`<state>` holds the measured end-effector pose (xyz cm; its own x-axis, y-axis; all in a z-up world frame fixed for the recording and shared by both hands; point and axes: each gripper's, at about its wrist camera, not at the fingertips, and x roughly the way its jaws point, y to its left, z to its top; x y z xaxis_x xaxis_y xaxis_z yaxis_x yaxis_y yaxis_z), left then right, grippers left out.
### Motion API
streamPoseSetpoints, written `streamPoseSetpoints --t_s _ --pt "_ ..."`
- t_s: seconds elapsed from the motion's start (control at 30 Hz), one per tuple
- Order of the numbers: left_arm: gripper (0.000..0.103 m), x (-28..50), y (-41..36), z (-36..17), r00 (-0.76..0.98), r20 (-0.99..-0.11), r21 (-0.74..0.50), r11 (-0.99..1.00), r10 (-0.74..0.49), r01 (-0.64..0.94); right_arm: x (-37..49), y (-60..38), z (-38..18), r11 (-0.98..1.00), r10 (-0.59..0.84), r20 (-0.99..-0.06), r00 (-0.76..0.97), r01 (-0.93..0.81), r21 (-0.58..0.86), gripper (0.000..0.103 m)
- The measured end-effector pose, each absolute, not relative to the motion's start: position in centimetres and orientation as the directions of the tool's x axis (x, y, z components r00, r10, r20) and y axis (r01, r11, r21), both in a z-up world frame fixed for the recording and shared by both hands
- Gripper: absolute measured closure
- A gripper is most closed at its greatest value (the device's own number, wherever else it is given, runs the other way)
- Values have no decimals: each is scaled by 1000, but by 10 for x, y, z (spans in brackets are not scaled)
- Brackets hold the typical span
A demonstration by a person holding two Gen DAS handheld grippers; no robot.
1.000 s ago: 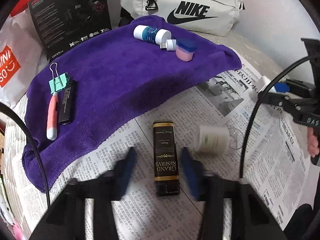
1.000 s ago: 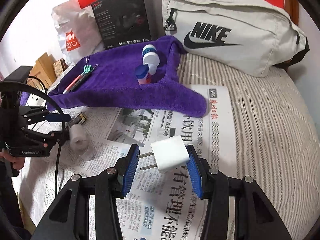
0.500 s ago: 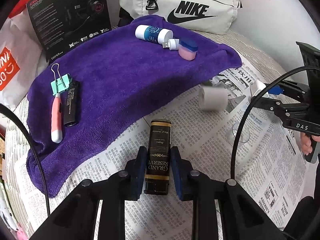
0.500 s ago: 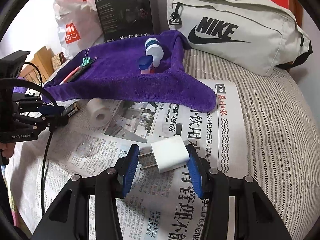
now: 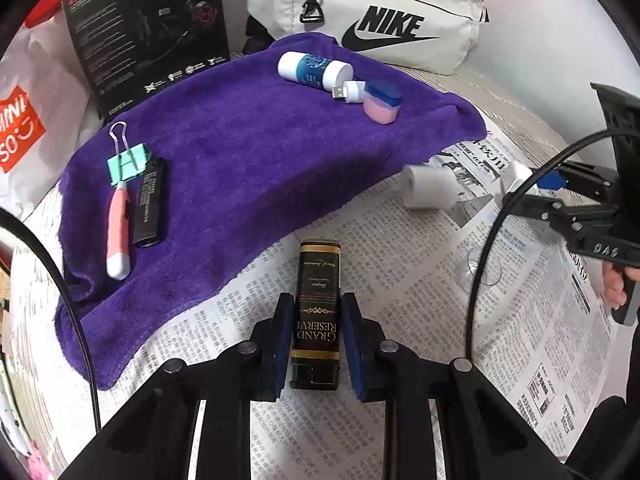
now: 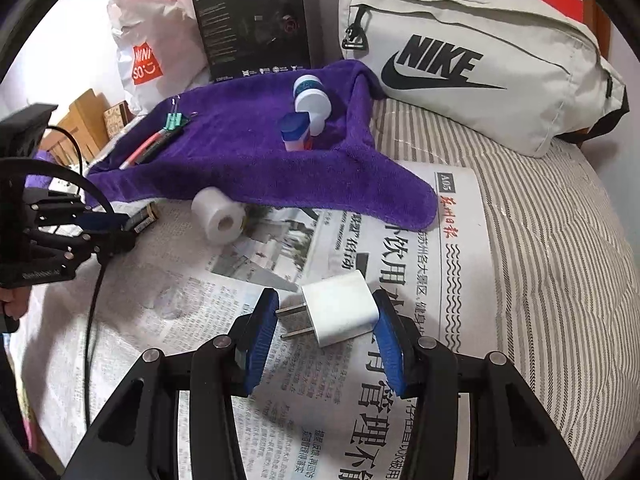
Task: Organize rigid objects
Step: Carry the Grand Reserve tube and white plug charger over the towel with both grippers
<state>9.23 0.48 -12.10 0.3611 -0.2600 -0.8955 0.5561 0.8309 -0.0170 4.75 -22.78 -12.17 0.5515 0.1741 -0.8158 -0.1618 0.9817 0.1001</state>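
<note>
The black "Grand Reserve" lighter (image 5: 316,312) is lying on the newspaper (image 5: 400,280), pointing toward 12 o'clock. The left gripper (image 5: 316,344) is clamping its lower half, having just been closing, with both blue pads pressing its sides. At 10 o'clock the purple towel (image 5: 248,168) is carrying a green binder clip (image 5: 129,165) and a pink pen (image 5: 119,232); at 1 o'clock a white roll (image 5: 430,186) is resting near the towel's edge. The white plug adapter (image 6: 340,307) is sitting on the newspaper between the right gripper's (image 6: 326,340) partly spread jaws, prongs aiming at 9 o'clock toward the left pad, body touching the right pad.
</note>
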Motion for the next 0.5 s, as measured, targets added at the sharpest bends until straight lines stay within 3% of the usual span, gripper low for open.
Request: streamPoseSetpoints --t_s 0.5 --pt "80 83 55 -91 434 -859 -68 900 -272 430 60 -199 -84 954 270 -768 580 -272 130 56"
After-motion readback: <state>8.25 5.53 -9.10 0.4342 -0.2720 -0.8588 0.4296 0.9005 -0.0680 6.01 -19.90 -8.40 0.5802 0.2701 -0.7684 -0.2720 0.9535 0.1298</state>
